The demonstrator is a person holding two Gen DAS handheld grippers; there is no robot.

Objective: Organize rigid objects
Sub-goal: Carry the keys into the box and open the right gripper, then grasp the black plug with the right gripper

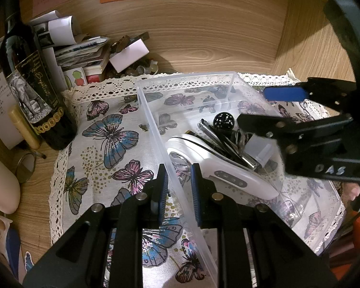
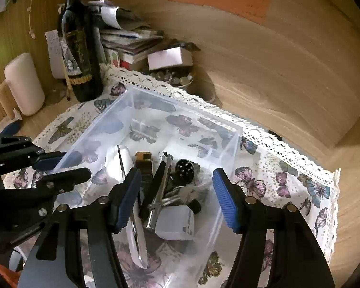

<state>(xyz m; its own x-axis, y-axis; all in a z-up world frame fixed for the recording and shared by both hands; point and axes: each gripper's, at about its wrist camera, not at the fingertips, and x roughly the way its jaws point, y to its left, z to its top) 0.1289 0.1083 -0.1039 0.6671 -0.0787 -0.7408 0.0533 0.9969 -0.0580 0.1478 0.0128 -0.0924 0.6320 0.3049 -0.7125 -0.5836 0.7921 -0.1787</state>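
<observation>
A clear plastic box (image 1: 156, 129) (image 2: 228, 158) sits on a butterfly cloth (image 1: 108, 132). Inside lie a white handheld device (image 1: 218, 165) (image 2: 117, 160), a black speckled ball (image 1: 223, 120) (image 2: 184, 166), metal pens (image 1: 228, 144) (image 2: 160, 187) and a frosted white cap (image 1: 261, 150) (image 2: 175, 223). My left gripper (image 1: 178, 187) is shut on the box's left wall near its front. My right gripper (image 2: 176, 199) (image 1: 259, 108) is open and empty, hovering above the box's contents.
A dark wine bottle (image 1: 33, 91) (image 2: 80, 55) stands at the cloth's far left. Papers, books and a small white box (image 1: 129, 55) (image 2: 170, 57) pile against the wooden back wall. A cream mug (image 2: 24, 84) stands left. A wooden side wall (image 1: 307, 43) rises at the right.
</observation>
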